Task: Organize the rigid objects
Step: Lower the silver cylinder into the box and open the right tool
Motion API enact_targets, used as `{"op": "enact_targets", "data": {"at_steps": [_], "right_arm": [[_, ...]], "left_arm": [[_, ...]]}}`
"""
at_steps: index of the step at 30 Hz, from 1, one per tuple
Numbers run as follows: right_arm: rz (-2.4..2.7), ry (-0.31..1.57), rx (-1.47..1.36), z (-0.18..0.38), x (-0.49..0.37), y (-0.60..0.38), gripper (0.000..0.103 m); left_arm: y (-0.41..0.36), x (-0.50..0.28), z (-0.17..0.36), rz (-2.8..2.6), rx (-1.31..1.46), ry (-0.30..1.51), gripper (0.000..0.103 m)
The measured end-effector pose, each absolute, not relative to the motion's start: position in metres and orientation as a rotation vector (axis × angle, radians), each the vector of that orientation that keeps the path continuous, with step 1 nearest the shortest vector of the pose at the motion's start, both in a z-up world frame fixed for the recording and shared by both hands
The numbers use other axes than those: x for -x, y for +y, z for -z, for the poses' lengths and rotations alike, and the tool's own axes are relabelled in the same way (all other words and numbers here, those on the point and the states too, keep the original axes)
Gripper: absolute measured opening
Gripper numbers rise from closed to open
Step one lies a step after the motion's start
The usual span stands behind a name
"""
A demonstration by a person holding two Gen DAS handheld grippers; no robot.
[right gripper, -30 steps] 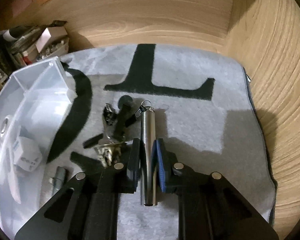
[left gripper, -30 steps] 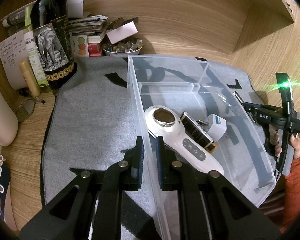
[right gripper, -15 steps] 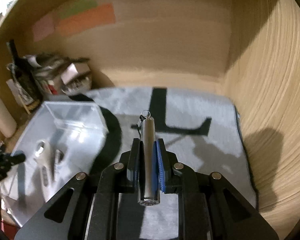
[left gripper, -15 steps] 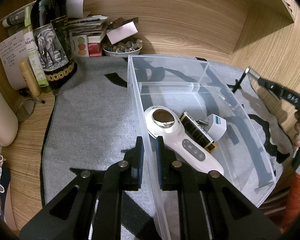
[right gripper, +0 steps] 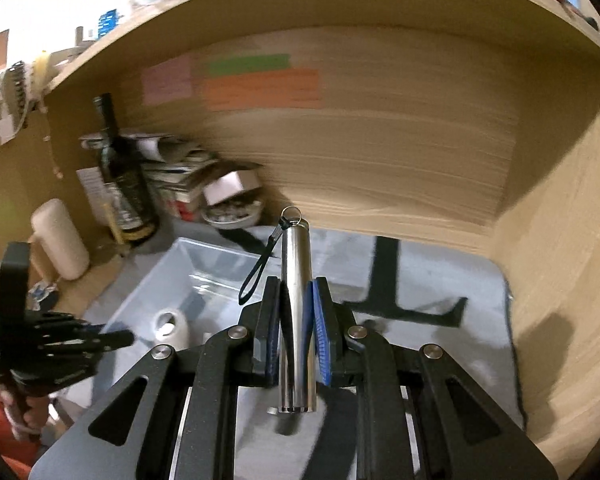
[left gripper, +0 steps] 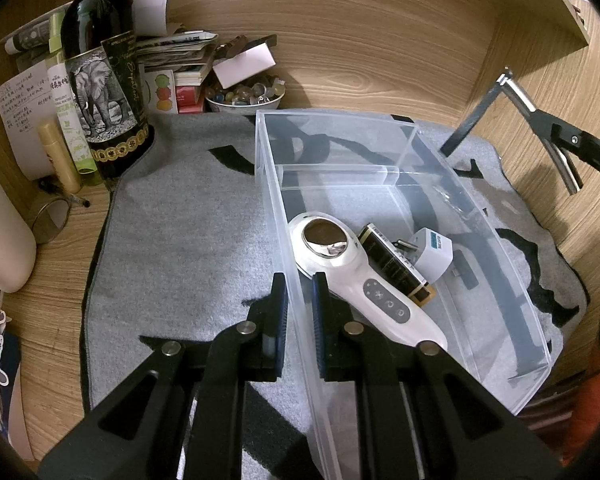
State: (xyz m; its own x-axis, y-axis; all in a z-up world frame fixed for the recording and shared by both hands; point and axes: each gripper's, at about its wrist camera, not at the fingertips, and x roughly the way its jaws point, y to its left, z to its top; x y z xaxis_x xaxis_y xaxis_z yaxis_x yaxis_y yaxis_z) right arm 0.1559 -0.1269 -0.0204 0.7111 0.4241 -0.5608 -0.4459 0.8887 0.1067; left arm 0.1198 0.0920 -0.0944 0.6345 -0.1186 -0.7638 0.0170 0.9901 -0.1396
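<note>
My left gripper (left gripper: 298, 280) is shut on the near left wall of the clear plastic bin (left gripper: 272, 184), which stands on a grey mat (left gripper: 180, 240). In the bin lie a white handheld device (left gripper: 356, 280), a black and gold cylinder (left gripper: 396, 264) and a white plug adapter (left gripper: 434, 252). My right gripper (right gripper: 296, 286) is shut on a silver metal cylinder (right gripper: 296, 320) with a ring and a black lanyard (right gripper: 260, 268), held high in the air. It shows at the right in the left wrist view (left gripper: 540, 120). The bin (right gripper: 180, 264) lies below and to the left of it.
A dark wine bottle (left gripper: 104, 80), small bottles, papers and a bowl of beads (left gripper: 244, 94) crowd the back left corner. Wooden walls close the back and right. A cream cylinder (left gripper: 0, 240) stands at the left. The mat's right part (right gripper: 440, 280) shows black markings.
My right gripper has lifted the silver cylinder off the mat, high up and leftward toward the bin, away from the keys. My left gripper has kept its hold on the bin wall.
</note>
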Motion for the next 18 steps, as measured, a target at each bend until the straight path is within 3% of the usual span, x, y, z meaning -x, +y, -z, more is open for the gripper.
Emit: {"op": "enact_targets", "data": {"at_steps": [18], "right_arm": [[-0.648,0.833,0.157,0.076,-0.159,-0.059,0.015]], "left_arm": [[0.092,-0.120,0.094,0.078,0.124,0.881,0.012]]}}
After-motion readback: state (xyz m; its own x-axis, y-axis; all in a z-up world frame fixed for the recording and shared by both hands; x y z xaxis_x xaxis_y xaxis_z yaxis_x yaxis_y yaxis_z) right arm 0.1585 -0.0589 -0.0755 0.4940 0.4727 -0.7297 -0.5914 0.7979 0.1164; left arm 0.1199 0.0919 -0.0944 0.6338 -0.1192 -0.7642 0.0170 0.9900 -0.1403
